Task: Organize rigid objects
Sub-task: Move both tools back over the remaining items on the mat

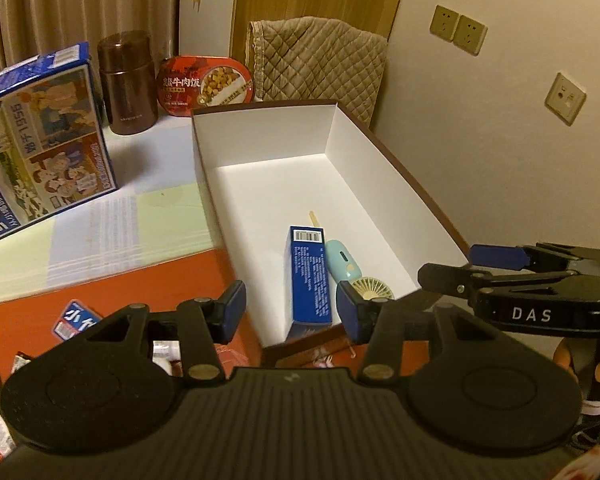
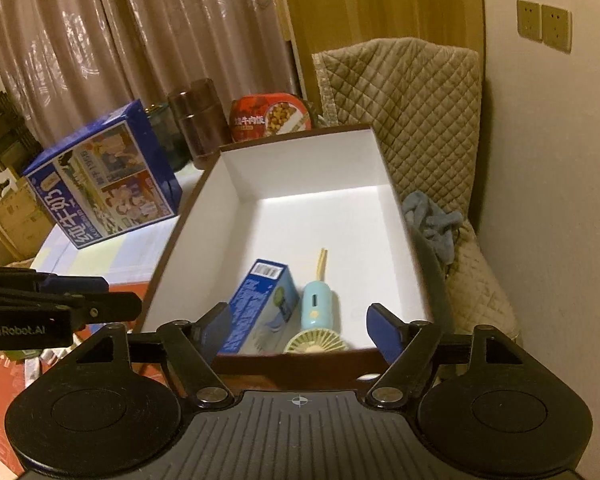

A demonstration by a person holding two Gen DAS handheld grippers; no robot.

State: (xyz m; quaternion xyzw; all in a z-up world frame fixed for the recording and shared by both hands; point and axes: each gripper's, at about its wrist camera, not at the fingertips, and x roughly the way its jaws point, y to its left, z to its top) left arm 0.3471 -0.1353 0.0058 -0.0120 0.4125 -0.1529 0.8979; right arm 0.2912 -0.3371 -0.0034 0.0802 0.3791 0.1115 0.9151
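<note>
Inside the open box point(image 2: 204, 216) on the desk point(image 1: 100, 232), a small carton point(image 2: 260, 304) lies left of a handheld fan point(image 2: 318, 320), while a milk carton point(image 1: 40, 140) and flask point(image 1: 128, 80) stand further left.

My right gripper point(image 2: 298, 330): jaws apart, empty.
White tray point(image 2: 204, 240): I see blue carton point(image 2: 256, 304) beside mint fan point(image 2: 316, 320).

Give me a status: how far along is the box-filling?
Done: the small blue carton and mint handheld fan lie side by side in the white box, near its front wall. In hand: nothing; the left gripper and right gripper are both open and empty. Left: small packets still sit on the orange surface outside, and most of the box floor is bare.
</note>
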